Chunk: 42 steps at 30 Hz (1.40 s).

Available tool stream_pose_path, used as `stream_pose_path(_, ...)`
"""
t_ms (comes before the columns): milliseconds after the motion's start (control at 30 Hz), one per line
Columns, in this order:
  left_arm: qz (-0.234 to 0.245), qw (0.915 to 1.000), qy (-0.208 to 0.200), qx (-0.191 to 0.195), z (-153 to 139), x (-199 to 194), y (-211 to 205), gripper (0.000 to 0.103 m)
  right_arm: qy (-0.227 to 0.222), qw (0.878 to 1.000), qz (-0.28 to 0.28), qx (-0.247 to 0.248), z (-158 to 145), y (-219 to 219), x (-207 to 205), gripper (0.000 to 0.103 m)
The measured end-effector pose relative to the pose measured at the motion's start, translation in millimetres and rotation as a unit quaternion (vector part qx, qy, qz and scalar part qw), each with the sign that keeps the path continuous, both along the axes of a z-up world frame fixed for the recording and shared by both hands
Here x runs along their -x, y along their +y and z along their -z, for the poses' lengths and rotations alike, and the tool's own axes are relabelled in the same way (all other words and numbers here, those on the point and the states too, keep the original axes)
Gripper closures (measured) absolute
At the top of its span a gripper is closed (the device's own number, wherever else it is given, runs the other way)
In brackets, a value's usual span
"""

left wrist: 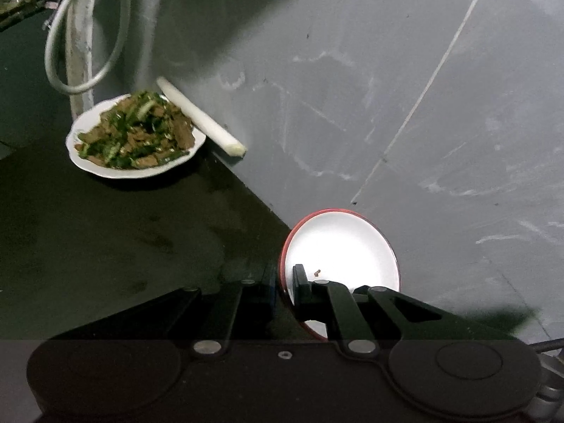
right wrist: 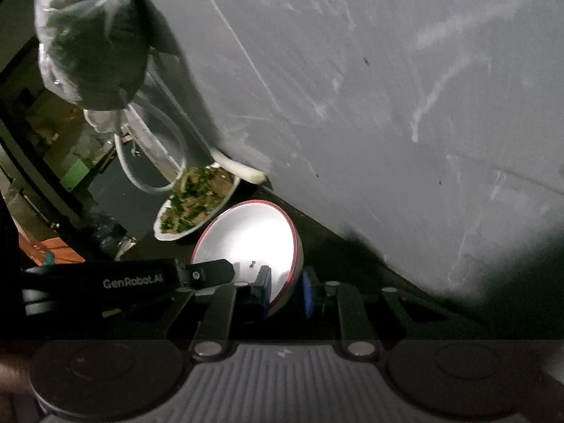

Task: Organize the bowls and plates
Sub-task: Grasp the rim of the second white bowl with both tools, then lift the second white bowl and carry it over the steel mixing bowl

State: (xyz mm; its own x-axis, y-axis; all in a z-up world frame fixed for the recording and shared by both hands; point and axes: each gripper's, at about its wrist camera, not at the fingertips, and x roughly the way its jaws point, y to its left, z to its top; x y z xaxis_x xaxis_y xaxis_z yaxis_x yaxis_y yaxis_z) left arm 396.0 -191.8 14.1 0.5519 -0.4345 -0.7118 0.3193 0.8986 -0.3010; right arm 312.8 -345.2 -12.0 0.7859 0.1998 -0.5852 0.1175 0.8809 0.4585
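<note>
A round bowl with a white interior and red rim point(left wrist: 340, 243), a white plate point(left wrist: 84, 160) of brown-and-green stir-fry point(left wrist: 135, 130), and a pale leek stalk point(left wrist: 201, 120) against a scuffed grey wall point(left wrist: 387, 88).

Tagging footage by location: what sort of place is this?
Probably a rough home kitchen counter: a plate of cooked food, a leek stalk against a scuffed grey wall, and hoses.

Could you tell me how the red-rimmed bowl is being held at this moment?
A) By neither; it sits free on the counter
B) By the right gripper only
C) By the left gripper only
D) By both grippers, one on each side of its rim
D: the left gripper and the right gripper each clamp the rim of the red-rimmed bowl.
</note>
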Motion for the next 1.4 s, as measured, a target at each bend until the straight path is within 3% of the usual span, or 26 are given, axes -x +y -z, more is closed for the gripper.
stream_pose_path(367, -0.033, 0.9985, -0.039, 0.019, -36.3, 62.0, 42.4, 0.094, -0.035, 0.999, -0.028, 0.009, -40.3, 21.1, 42.9, 0.083)
stream_pose_path(667, -0.058, 0.996, -0.058, 0.035, -54.3, 111.1, 92.5, 0.094, -0.054, 0.996, -0.067, 0.017, -65.0, 64.5, 80.1, 0.083)
stream_pose_path(967, -0.07, 0.994, -0.065, 0.052, -58.2, 164.8, 150.9, 0.094, -0.066, 0.993, -0.095, 0.035, -75.6, 121.3, 119.8, 0.083)
stream_pose_path(1400, -0.049, 0.9945, -0.054, 0.075, -43.9, 225.8, 207.0, 0.094, -0.058, 0.992, -0.102, 0.045, -73.8, 183.9, 193.5, 0.083)
